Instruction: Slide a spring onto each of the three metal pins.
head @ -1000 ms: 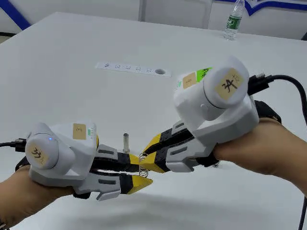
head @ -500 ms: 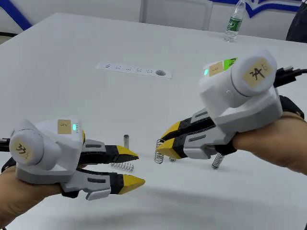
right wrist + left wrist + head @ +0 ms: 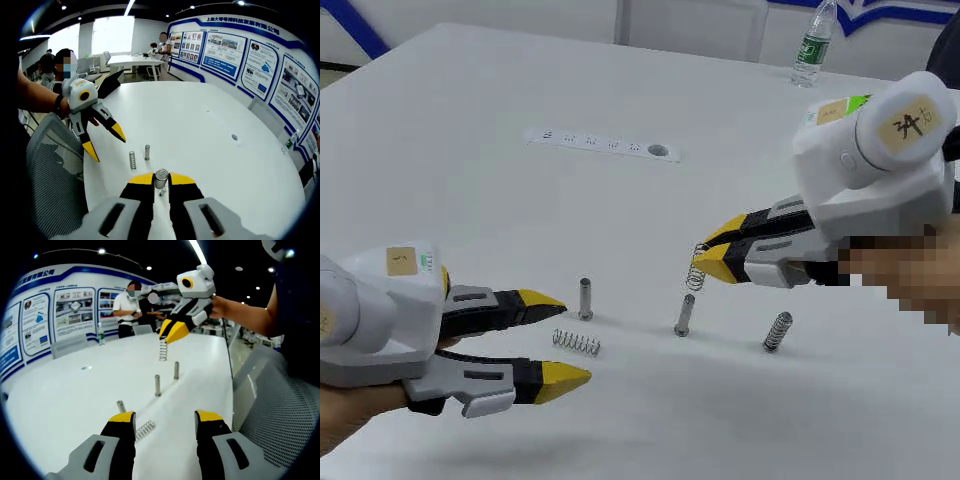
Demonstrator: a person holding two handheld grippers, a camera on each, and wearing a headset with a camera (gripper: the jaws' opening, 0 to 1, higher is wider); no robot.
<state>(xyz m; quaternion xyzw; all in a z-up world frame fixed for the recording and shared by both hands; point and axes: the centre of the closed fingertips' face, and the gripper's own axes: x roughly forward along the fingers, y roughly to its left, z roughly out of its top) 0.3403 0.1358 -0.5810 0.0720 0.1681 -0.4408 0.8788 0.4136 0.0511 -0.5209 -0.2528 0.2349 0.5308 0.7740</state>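
My right gripper (image 3: 708, 252) is shut on the top of a spring (image 3: 696, 276), which hangs just above the middle pin (image 3: 684, 315). In the right gripper view the spring (image 3: 161, 178) sits between the closed yellow tips. My left gripper (image 3: 560, 337) stands open at the lower left, its jaws either side of a loose spring (image 3: 576, 343) lying on the table. The left pin (image 3: 585, 298) is bare. A spring (image 3: 778, 331) stands tilted at the right, apparently around the third pin. In the left gripper view the loose spring (image 3: 145, 429) lies just past my open tips (image 3: 165, 417).
A white power strip (image 3: 605, 145) lies farther back on the white table (image 3: 470, 200), and a water bottle (image 3: 813, 40) stands at the far edge. A mesh chair (image 3: 260, 405) is beside the table. People stand in the background.
The two grippers have drawn apart. The right one has lifted to the right with a spring in its tips; the left has pulled back left, open, and a spring now lies on the table.
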